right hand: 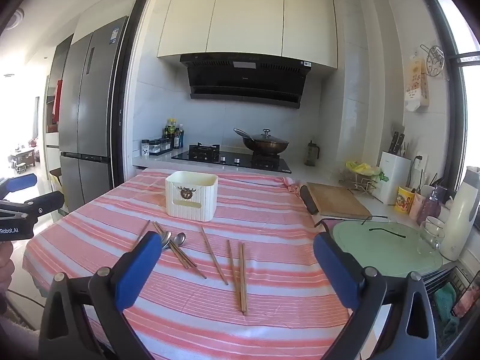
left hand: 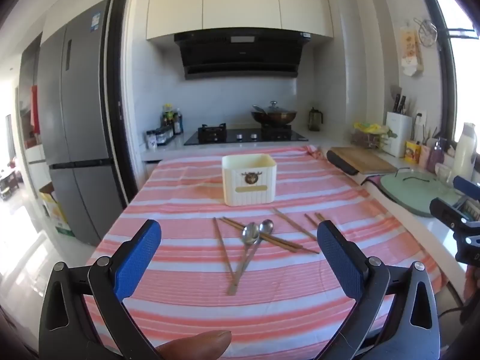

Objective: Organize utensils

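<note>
A cream ribbed utensil box [left hand: 248, 179] [right hand: 192, 195] stands upright on the pink striped tablecloth [left hand: 180, 300] [right hand: 270, 210], open at the top. In front of it lie two metal spoons [left hand: 251, 234] [right hand: 175, 240] crossing a pair of wooden chopsticks [left hand: 270, 238] [right hand: 180, 255]. More chopsticks [left hand: 292, 223] [right hand: 241, 273] lie loose to the right. My left gripper [left hand: 238, 255] is open and empty, hovering near the spoons. My right gripper [right hand: 237, 264] is open and empty above the loose chopsticks.
A wooden cutting board [right hand: 336, 201] and a green mat [right hand: 387, 246] lie on the counter to the right, with a glass [right hand: 432, 235] and a white jug [right hand: 459, 219]. A stove with a wok [right hand: 264, 144] is behind the table. A fridge [left hand: 78, 138] stands left.
</note>
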Tool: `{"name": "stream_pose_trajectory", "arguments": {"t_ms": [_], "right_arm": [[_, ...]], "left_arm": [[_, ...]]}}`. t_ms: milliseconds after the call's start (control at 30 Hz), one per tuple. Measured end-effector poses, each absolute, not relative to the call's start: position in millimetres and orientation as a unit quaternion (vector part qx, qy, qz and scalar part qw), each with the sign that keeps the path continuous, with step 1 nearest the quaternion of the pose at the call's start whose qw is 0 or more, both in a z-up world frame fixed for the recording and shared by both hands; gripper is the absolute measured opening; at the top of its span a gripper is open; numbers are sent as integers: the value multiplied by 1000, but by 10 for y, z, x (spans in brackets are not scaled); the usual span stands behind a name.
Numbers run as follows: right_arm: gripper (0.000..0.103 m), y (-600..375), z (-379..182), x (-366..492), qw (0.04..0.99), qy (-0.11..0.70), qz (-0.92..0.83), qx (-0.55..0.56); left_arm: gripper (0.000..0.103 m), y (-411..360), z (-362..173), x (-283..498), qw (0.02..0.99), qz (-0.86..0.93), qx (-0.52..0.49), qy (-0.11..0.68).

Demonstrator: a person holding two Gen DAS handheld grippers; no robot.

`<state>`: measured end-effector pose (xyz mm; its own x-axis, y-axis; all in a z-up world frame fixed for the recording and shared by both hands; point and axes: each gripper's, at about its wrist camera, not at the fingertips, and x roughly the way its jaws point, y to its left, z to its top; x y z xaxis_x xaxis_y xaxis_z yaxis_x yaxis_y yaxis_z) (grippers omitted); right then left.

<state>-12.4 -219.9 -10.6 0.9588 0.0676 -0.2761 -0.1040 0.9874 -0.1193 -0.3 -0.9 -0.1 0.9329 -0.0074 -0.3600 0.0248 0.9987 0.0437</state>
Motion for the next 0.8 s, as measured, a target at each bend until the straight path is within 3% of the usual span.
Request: {"name": "stream_pose_trajectory", "arguments": {"t_ms": [800], "right_arm": [[103, -2223, -50, -181, 989, 128, 41, -59]], "left_arm": [[103, 115, 1, 30, 980, -8, -8, 198]]}}
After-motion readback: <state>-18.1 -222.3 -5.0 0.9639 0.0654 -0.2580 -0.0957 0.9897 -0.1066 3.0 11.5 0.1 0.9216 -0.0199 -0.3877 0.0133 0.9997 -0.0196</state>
